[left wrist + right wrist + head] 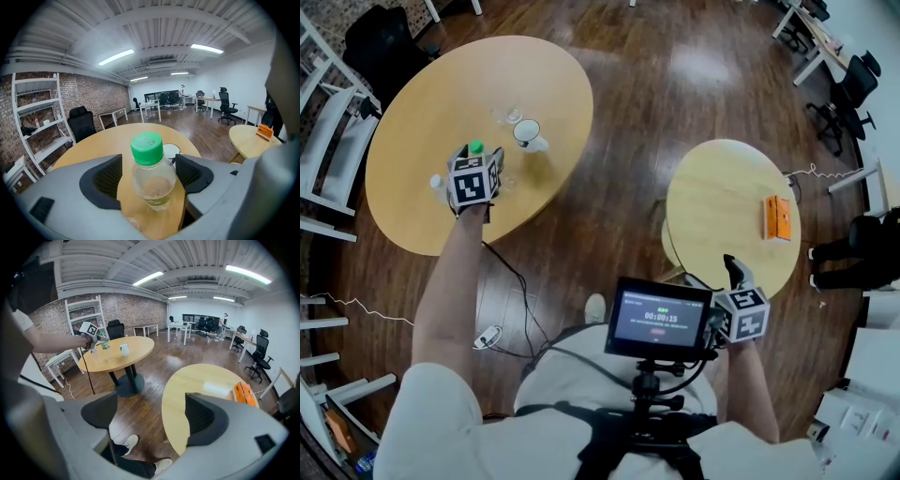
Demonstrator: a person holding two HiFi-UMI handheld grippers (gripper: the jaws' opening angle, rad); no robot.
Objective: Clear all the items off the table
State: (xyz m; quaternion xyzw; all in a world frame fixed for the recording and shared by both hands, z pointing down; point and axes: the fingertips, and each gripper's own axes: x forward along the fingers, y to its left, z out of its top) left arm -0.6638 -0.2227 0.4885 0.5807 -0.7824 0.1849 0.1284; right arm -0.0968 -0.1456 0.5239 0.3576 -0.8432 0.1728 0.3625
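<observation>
A small clear bottle with a green cap (150,178) stands on the large round wooden table (412,122), between the jaws of my left gripper (149,174). The right pad is at the bottle's side; a slim gap shows at the left pad, so the jaws are open around it. From the head view the green cap (475,147) peeks out past the left gripper (480,156). A white mug (528,134) and a clear glass (512,116) stand just beyond. My right gripper (733,272) is open and empty over the near edge of the small round table (722,197).
An orange box (777,217) lies on the small table's right side. Another small clear item (437,181) sits left of the left gripper. White chairs (328,141) flank the big table's left; a cable (511,281) runs across the wood floor between the tables.
</observation>
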